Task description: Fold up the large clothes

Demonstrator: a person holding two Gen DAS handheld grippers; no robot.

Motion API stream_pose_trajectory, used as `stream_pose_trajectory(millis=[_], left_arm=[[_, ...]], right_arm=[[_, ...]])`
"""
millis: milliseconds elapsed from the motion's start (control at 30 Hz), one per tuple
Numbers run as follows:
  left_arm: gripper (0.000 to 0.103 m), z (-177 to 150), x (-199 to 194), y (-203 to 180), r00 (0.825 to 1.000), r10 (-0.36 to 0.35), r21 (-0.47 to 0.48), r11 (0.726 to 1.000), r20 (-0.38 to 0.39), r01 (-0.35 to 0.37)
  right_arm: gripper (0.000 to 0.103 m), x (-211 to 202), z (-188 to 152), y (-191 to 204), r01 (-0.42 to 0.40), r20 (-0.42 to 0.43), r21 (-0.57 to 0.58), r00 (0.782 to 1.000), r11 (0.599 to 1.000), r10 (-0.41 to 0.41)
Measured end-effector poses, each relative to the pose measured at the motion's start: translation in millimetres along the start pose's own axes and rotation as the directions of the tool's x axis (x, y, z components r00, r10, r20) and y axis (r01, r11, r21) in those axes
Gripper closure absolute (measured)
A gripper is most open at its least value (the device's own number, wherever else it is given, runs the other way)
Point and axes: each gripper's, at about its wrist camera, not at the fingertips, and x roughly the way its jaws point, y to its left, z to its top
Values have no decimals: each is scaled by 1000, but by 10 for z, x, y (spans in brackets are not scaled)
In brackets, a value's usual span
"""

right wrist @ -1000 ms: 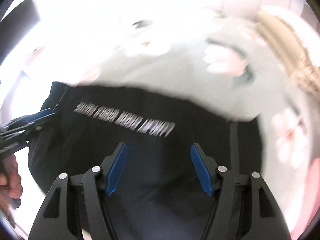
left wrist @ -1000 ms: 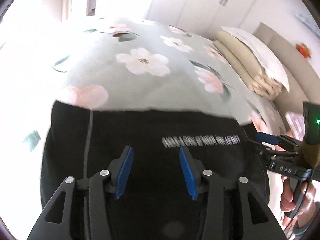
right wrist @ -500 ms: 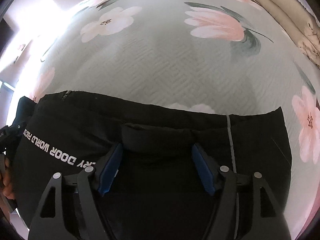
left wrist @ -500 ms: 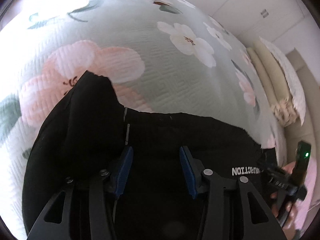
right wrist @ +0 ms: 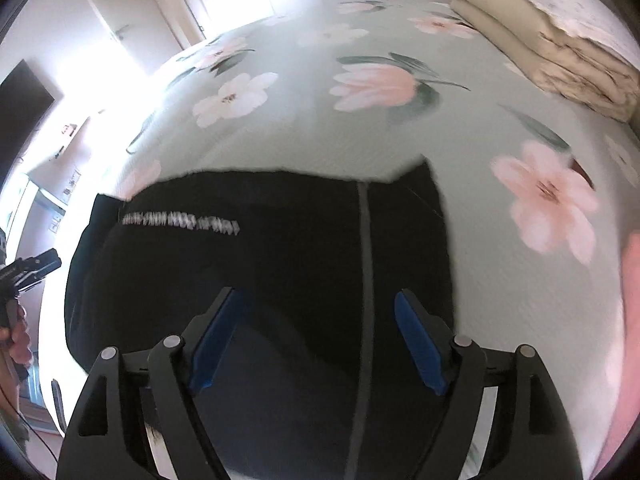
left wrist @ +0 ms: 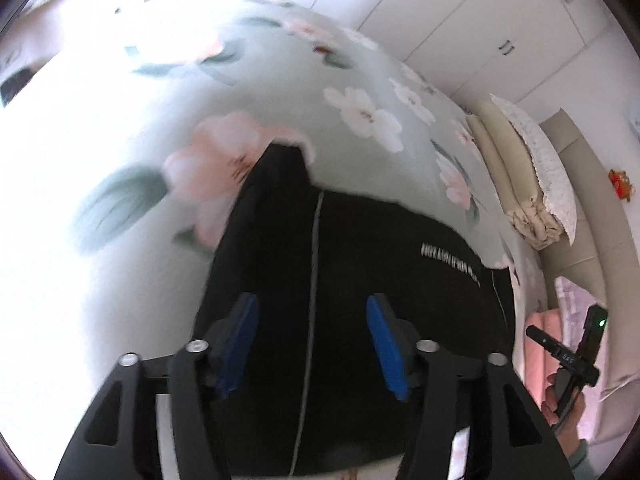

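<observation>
A black garment with a line of white lettering and a thin grey stripe lies in a folded rectangle on the floral bedspread. It also shows in the right wrist view. My left gripper hovers over the garment's near part, open and empty. My right gripper hovers over the garment's near part too, open and empty. The right gripper also shows at the lower right of the left wrist view. The left one sits at the left edge of the right wrist view.
Folded beige bedding is stacked at the bed's far right; it also shows in the left wrist view. White wardrobe doors stand behind the bed. A pink cloth lies at the right edge. A dark screen hangs on the left wall.
Both grippers have lifted back from the garment, open throughout. The view has widened, and the garment now lies flat with its lettering on top.
</observation>
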Motion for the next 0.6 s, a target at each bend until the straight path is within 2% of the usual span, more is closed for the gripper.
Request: stream_pose_trajectory(millis=[133,200,300,400,500,600], left_arm=[[35,-204,-65,340,999,-15,-108,994,-49,9],[35,-284,-62,472,997,18,-126,992,-71,-27],[35,-333,-43,533,997,-7,-121,993,-79,-3],[35,-349,48,604,993,-53,-136,990,-106,38],[35,-321,95,659,995,-41,-139,990,-96,28],[35,-251,158,665,993,-62,-101,993,-104,52]], right_arm=[[19,-171,-274,-234,41,-29,24,999,999,-41],[19,-200,-376,-364,67,-42,42,997,997,-65],[19,-173,-515,-551,83,-72,82,994,993,-77],[19,-80,-544,-654,49,-89,113,995,992,-39],[19,88,-528,-777,4,-80,154,997,988,9],[19,281,-482,-912,-64,-79,221,993,973,83]])
